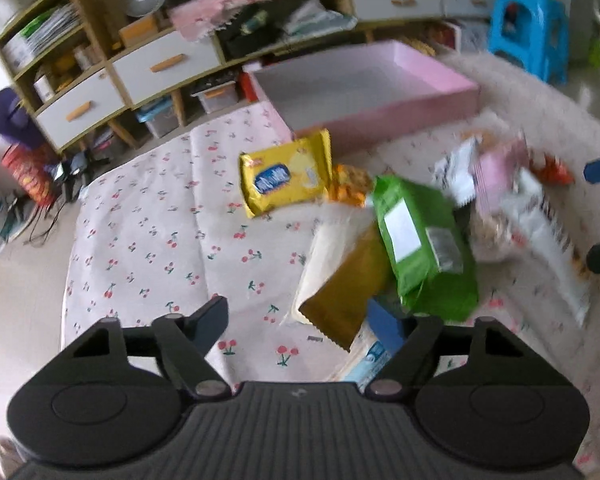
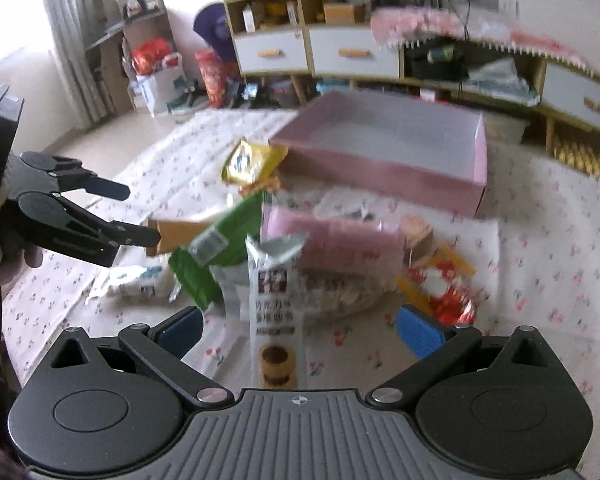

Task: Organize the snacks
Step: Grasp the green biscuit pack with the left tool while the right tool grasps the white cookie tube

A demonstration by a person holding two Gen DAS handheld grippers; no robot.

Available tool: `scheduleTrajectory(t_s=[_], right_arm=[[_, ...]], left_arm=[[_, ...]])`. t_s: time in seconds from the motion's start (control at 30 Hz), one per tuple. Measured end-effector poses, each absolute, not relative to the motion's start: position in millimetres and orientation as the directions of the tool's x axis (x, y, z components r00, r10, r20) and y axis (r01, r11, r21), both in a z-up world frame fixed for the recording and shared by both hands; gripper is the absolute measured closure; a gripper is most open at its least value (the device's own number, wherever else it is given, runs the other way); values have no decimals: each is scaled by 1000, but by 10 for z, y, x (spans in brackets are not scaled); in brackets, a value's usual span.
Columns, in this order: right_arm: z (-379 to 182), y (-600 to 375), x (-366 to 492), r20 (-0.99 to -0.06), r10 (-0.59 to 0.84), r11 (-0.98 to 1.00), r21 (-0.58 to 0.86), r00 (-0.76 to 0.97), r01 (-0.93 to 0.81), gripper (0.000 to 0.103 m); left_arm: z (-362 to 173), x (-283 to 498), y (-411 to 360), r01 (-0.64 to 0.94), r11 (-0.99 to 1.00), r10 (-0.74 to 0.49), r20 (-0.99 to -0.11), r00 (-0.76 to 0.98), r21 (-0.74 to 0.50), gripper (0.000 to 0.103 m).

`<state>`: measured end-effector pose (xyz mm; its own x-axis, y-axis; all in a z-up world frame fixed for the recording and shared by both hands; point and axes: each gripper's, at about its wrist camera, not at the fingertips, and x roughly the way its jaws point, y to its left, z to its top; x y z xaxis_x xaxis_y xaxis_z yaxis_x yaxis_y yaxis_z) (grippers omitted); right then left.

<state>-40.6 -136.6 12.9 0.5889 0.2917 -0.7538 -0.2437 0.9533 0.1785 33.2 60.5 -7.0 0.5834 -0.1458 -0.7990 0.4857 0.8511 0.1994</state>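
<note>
A pile of snack packets (image 1: 412,236) lay on a cherry-print cloth (image 1: 148,216), in front of a pink box (image 1: 376,92) (its inside looked bare). The left gripper (image 1: 300,320) hovered at the pile's near edge, fingers apart around a brown packet (image 1: 352,280), not pressing it. The right gripper (image 2: 300,324) hung over a grey packet (image 2: 274,292), fingers wide open.

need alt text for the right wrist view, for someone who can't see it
The right hand-held gripper hangs open over a heap of snack packets on a cherry-print cloth, a grey cookie packet between its fingers. The left hand-held gripper reaches in at a brown packet; behind lies an empty pink box.
</note>
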Motion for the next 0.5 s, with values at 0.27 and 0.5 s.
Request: scheduleTrajectory(t_s=[0.27, 0.5], right_arm=[[-42, -1316, -404, -794, 307, 949, 215, 526, -229, 3], [-105, -1312, -383, -802, 313, 949, 241, 509, -204, 17]], left_arm=[[-142, 374, 451, 572, 799, -212, -804, 555, 184, 40], [-51, 384, 437, 553, 819, -230, -797, 558, 151, 43]])
